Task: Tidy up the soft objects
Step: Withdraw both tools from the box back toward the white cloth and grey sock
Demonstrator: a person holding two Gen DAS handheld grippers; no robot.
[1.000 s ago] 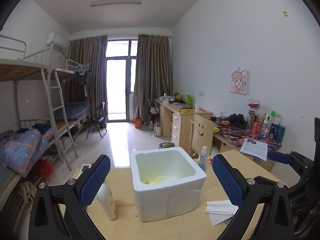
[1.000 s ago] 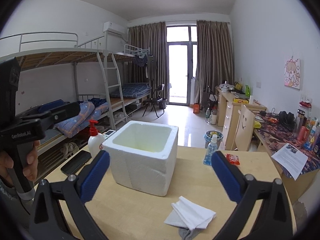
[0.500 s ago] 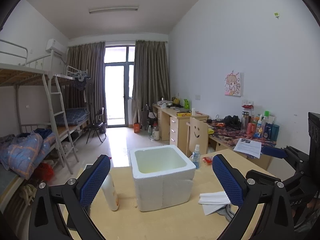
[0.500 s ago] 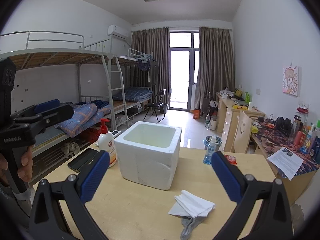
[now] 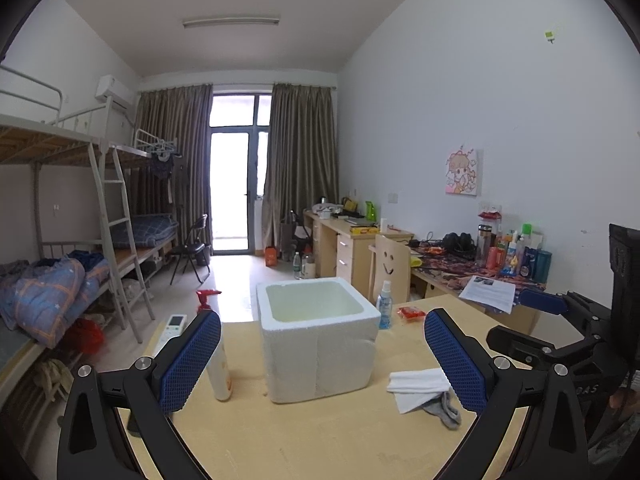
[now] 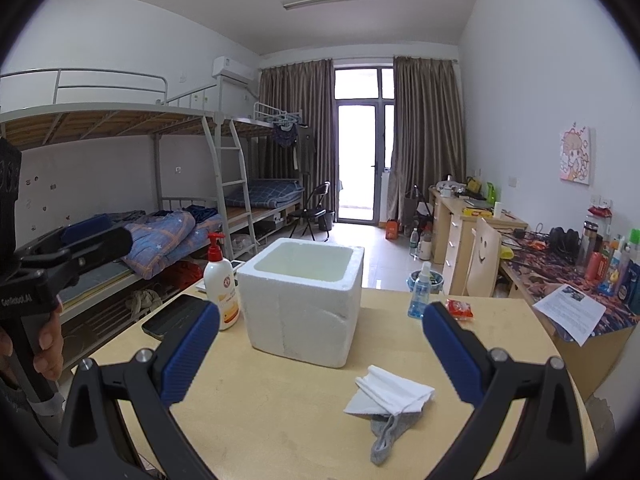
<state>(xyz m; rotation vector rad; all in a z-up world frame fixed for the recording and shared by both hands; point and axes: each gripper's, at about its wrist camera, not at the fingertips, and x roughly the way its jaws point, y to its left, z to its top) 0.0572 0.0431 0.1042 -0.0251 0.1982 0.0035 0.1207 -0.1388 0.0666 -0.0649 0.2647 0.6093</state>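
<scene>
Where folded, white cloth (image 6: 390, 394) overlaps grey sock (image 6: 386, 438).

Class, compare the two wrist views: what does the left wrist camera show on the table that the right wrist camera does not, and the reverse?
Only the left wrist view shows the white remote. Only the right wrist view shows the black phone lying flat, clear of the gripper. Both show the foam box, the white cloth over the grey sock, the pump bottle and the spray bottle.

Grey sock (image 6: 386, 434) mostly hidden under white cloth (image 6: 390, 394). Lotion bottle (image 5: 219, 372) partly behind left gripper (image 5: 322, 362) pad at 9 o'clock. Foam box (image 5: 318, 346) floor unseen. Label print unreadable.
</scene>
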